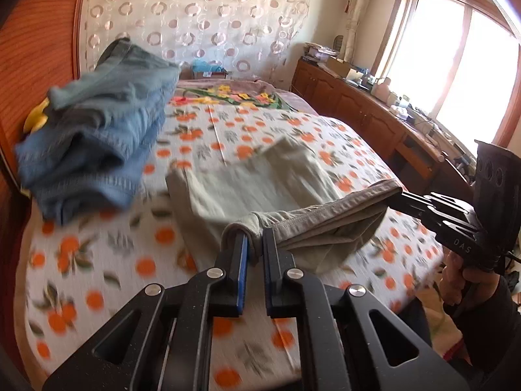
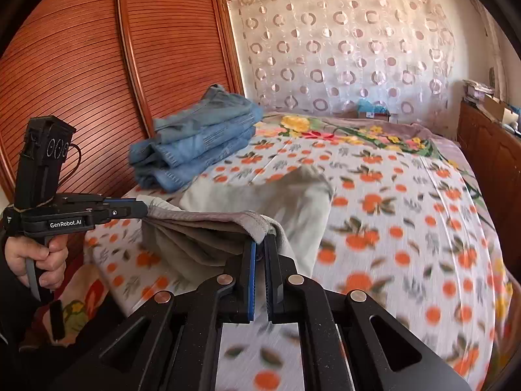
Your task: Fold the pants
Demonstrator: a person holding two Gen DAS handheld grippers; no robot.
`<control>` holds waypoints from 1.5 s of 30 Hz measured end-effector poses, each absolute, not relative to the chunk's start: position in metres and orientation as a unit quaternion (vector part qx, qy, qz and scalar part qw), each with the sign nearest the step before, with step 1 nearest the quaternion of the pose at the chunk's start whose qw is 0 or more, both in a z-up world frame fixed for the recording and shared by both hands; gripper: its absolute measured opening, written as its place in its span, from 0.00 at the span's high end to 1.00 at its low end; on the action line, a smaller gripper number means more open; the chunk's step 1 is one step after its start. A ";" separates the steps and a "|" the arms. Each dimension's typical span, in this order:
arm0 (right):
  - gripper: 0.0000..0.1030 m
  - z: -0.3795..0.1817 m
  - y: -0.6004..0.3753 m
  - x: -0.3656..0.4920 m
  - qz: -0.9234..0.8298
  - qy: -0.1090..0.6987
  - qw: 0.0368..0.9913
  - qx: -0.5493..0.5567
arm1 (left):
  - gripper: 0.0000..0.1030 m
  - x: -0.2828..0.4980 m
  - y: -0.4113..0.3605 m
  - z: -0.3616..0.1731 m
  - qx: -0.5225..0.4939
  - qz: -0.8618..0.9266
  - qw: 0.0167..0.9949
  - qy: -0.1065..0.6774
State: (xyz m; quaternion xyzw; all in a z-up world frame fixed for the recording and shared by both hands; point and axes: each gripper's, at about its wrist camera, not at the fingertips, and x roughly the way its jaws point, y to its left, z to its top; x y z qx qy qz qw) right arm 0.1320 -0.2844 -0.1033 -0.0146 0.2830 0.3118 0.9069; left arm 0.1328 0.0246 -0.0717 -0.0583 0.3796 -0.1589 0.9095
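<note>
1. I see a wide bed covered with a white sheet printed with oranges and green leaves; it fills most of both views, with a ribbed reddish wooden wardrobe along its one side and a sheer curtain patterned with rings behind its head.
2. A stack of folded blue denim jeans sits on the sheet next to the wardrobe, well apart from both of my grippers.
3. The pale grey-green cotton pants lie near the foot of the bed. Their far part rests on the sheet, while the hemmed near edge is lifted off it and stretched between my two grippers.
4. My left gripper is clamped on one end of that raised edge; the cloth bunches over its fingertips, and the blue pad presses against the fabric.
5. My right gripper is likewise closed on the other end of the same edge, with fabric draped over its tips.
6. In the right wrist view, a hand grips the handle of the left gripper.
</note>
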 end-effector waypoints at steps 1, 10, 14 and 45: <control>0.96 -0.104 -0.282 0.141 0.311 0.285 0.906 -0.016 | 0.91 0.140 0.025 -0.072 -0.056 -0.158 0.910 0.379; 0.96 -0.113 -0.248 0.214 0.311 0.309 0.898 -0.037 | 0.91 0.197 0.033 -0.079 -0.061 -0.144 0.908 0.389; 0.96 -0.109 -0.235 0.240 0.313 0.320 0.893 -0.051 | 0.91 0.213 0.037 -0.088 -0.063 -0.136 0.904 0.400; 0.63 -0.128 -0.225 0.269 0.322 0.339 0.880 -0.080 | 0.58 0.226 0.036 -0.116 -0.037 -0.129 0.896 0.422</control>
